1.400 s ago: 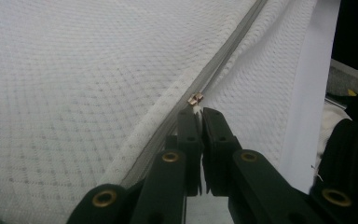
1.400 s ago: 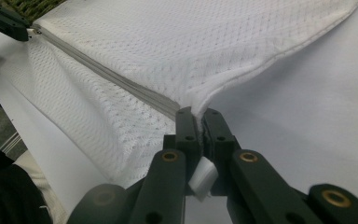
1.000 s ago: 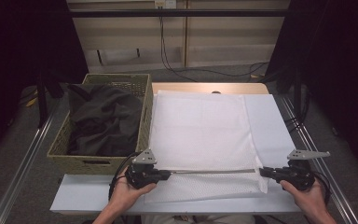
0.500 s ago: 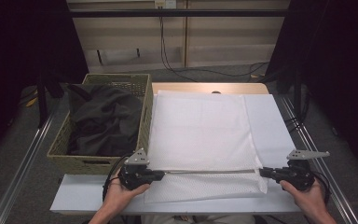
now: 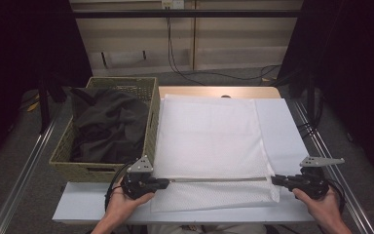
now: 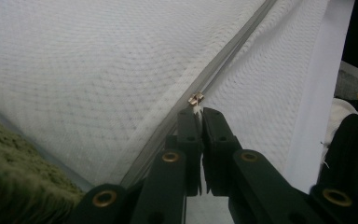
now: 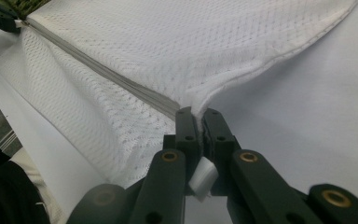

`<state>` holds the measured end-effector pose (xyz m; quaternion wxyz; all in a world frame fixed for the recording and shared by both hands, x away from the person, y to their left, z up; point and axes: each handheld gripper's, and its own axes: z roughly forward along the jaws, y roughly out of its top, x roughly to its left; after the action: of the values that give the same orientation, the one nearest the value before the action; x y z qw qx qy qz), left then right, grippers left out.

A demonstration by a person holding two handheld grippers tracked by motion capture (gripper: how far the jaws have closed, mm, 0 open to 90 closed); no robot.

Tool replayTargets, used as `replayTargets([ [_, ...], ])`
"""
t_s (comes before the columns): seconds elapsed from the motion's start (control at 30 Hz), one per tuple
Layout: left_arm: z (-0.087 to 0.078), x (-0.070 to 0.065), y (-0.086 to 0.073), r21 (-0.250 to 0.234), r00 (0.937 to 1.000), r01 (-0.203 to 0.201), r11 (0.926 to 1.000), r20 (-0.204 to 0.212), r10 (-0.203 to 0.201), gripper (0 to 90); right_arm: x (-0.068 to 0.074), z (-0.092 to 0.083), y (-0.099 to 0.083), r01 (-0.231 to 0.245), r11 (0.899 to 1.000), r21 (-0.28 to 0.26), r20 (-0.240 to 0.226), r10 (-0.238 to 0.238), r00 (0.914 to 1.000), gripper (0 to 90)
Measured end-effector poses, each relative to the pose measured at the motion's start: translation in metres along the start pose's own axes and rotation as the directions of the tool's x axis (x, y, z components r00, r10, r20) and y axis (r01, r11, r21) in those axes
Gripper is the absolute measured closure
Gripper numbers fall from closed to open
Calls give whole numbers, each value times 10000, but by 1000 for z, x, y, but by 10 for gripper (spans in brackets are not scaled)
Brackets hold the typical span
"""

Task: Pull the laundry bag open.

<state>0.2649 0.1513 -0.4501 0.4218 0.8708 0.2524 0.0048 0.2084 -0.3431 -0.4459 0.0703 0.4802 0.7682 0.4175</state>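
White mesh bag (image 5: 209, 141) lies flat; left claw (image 6: 199, 113) pinches its zipper pull (image 6: 195, 98), right claw (image 7: 196, 115) its corner.

A woven olive-green rectangular basket (image 5: 149, 114) stands at the nine o'clock side of the white table (image 5: 282, 131), holding a crumpled dark grey cloth (image 5: 108, 124). At twelve o'clock a bare strip of light wooden board (image 5: 209, 91) borders the table's far edge, and beyond it black cables (image 5: 195, 73) trail across the grey floor. Metal rails (image 5: 22, 178) run along the table's sides.
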Motion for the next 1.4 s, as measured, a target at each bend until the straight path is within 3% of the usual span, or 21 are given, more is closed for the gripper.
replayTargets([
  [0.37,-9,3,-9,-47,9998,202,9998,-84,-202,865,0,0,-1,35,10000,34,18,-35,10000,863],
  [0.5,-9,3,-10,205,9996,157,9997,-243,-152,866,0,-1,-2,96,10000,13,71,-96,9999,864],
  [0.93,-15,4,-16,156,9989,346,9993,-316,-341,866,1,-3,-6,99,9999,103,48,-99,9999,864],
  [0.97,-17,4,-17,318,9987,300,9990,-414,-287,866,0,-3,-6,85,9999,99,44,-86,10000,864],
  [1.4,-24,6,-24,203,9969,529,9984,-592,-516,866,0,-3,-6,-14,9997,245,127,11,9999,865],
])
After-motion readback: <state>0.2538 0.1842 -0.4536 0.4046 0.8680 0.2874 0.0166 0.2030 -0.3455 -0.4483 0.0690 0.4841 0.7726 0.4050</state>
